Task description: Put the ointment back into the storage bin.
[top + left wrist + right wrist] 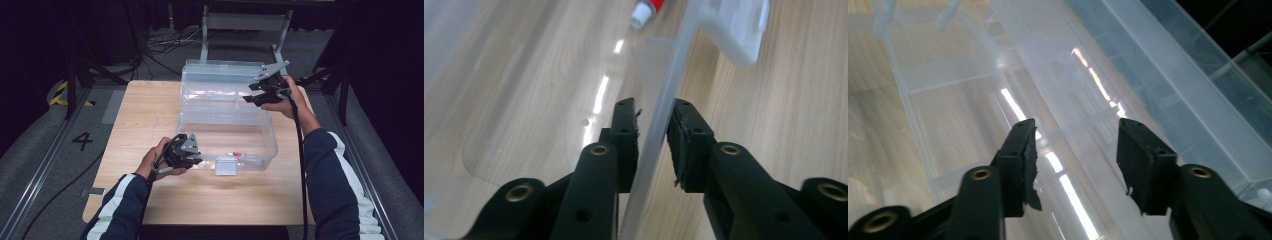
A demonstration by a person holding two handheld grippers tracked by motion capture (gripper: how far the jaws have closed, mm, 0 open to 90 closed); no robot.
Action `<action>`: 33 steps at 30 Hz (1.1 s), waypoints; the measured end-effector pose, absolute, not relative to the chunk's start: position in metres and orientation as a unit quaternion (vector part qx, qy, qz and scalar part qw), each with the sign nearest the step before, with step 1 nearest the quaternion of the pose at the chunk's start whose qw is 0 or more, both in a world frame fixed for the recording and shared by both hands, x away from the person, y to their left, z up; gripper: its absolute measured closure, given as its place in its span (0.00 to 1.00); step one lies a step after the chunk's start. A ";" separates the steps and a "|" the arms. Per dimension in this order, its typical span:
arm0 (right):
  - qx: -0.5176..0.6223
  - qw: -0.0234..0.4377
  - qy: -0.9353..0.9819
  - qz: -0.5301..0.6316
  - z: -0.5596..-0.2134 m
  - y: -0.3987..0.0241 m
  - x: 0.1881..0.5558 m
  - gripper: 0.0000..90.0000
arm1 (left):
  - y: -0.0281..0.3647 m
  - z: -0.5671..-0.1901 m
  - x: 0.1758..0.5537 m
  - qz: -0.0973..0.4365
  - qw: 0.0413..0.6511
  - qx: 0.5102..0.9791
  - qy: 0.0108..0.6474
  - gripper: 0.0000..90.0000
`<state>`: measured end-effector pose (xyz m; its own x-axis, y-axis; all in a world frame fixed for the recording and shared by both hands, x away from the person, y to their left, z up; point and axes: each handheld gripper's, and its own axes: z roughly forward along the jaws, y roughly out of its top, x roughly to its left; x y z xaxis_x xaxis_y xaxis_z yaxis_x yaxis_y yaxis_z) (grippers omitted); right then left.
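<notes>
A clear plastic box (270, 142) stands on the wooden table (145, 115), its lid (220, 80) flipped open behind it. My left gripper (197, 161) is at the box's front left. In the left gripper view its jaws (654, 107) straddle the thin clear front wall (674, 65), and the pads sit tight against both sides. A small red-and-white tube (234, 153) (649, 10) lies on the box floor. My right gripper (251, 93) hovers at the lid's right end. Its jaws (1075, 127) stand open over the lid's clear ribs (1128, 70), with nothing pinched between them.
A white latch (227, 165) (739, 25) hangs on the box's front wall, just right of the left gripper. Bare wood lies left of and in front of the box. Metal rails and cables run on the floor around the table.
</notes>
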<state>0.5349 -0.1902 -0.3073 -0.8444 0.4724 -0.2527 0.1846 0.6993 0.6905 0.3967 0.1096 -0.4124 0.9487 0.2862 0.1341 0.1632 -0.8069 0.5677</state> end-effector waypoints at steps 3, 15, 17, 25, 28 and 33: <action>0.181 0.219 0.902 0.326 -0.308 -0.189 0.537 0.67 | 0.110 -0.412 0.399 0.094 0.285 0.946 0.121 0.84; 0.173 0.203 0.921 0.285 -0.309 -0.176 0.549 0.78 | 0.106 -0.412 0.399 0.096 0.270 0.950 0.127 0.83; 0.169 0.202 0.922 0.284 -0.309 -0.176 0.549 0.79 | 0.107 -0.413 0.398 0.099 0.274 0.948 0.128 0.83; 0.153 0.186 0.929 0.281 -0.307 -0.177 0.555 0.83 | 0.107 -0.413 0.398 0.097 0.281 0.946 0.131 0.83; 0.131 0.189 0.936 0.267 -0.306 -0.173 0.557 0.86 | 0.107 -0.413 0.398 0.097 0.281 0.946 0.131 0.83; 0.125 0.183 0.940 0.258 -0.303 -0.172 0.557 0.88 | 0.108 -0.413 0.398 0.097 0.283 0.945 0.131 0.83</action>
